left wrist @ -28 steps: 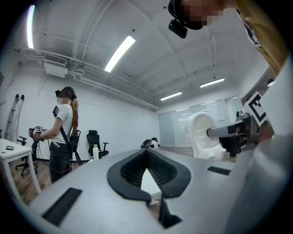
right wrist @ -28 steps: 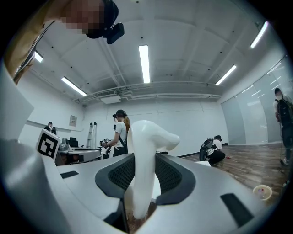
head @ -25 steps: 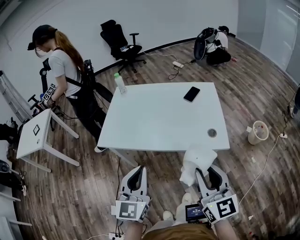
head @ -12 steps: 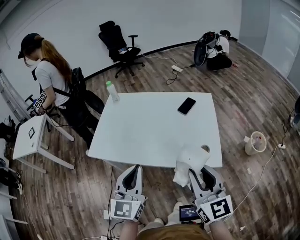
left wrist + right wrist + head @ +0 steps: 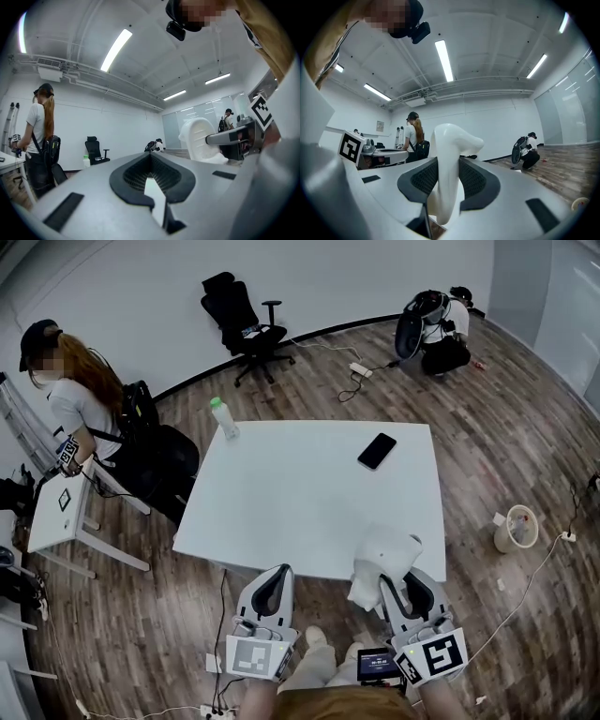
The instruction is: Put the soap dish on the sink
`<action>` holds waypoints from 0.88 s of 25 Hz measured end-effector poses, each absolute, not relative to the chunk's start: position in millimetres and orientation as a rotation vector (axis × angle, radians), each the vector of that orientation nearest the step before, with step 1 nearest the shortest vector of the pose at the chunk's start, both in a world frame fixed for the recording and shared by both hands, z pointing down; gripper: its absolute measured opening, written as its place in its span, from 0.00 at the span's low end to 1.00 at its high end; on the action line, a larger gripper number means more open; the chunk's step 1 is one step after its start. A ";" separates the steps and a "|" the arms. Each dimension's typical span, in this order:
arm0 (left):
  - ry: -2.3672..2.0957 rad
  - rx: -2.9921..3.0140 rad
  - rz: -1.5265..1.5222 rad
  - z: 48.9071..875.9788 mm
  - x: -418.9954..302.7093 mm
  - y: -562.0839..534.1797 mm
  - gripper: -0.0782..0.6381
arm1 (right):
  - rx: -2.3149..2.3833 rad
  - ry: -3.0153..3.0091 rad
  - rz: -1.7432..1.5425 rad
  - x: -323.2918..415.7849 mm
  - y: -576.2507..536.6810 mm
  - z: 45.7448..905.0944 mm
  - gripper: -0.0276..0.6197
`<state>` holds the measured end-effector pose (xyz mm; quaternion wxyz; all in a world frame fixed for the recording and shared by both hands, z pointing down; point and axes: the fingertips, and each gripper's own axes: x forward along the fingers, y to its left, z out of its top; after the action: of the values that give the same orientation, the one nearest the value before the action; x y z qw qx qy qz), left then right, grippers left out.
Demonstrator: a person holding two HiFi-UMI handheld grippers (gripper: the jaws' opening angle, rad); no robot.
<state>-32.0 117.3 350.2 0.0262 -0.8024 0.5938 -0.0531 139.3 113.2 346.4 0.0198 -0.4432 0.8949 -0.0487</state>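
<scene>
A white soap dish (image 5: 384,557) stands on edge between the jaws of my right gripper (image 5: 401,583), which is shut on it at the near edge of the white table (image 5: 309,493). In the right gripper view the soap dish (image 5: 448,159) rises curved out of the right gripper (image 5: 443,182), its dark pads pressed to both sides. My left gripper (image 5: 274,579) is beside it on the left, shut with nothing in it. In the left gripper view the left gripper (image 5: 151,164) has its pads together, and the soap dish (image 5: 200,139) shows at the right. No sink is in view.
A black phone (image 5: 377,451) and a clear bottle with a green cap (image 5: 223,418) lie on the table. A person (image 5: 75,399) stands at a small white table (image 5: 61,507) on the left. An office chair (image 5: 246,329), a crouching person (image 5: 433,329) and a bucket (image 5: 516,526) are on the wooden floor.
Both grippers have come forward to the table's near edge, so the soap dish now overlaps the tabletop. The person at the left has stepped further left.
</scene>
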 end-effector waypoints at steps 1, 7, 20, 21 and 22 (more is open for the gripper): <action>1.839 -2.480 -0.176 351.9 -35.3 113.8 0.12 | -1.377 2.775 -0.157 137.3 108.9 347.6 0.25; 1.813 -2.509 -0.164 360.3 -50.8 80.9 0.12 | -1.413 2.766 -0.164 124.5 80.5 352.1 0.25; 1.741 -2.566 -0.061 352.2 -104.3 -27.5 0.12 | -1.493 2.727 -0.148 69.8 -7.9 350.9 0.25; 1.738 -2.570 -0.064 352.7 -108.2 -32.2 0.12 | -1.497 2.727 -0.149 65.9 -12.4 352.1 0.25; 1.732 -2.572 -0.074 353.6 -111.6 -37.0 0.12 | -1.502 2.726 -0.152 62.6 -17.2 353.9 0.25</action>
<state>-111.6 -37.0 353.6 0.0199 -0.8292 0.5581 -0.0240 62.6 -17.2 353.9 0.0128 -0.4820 0.8747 -0.0488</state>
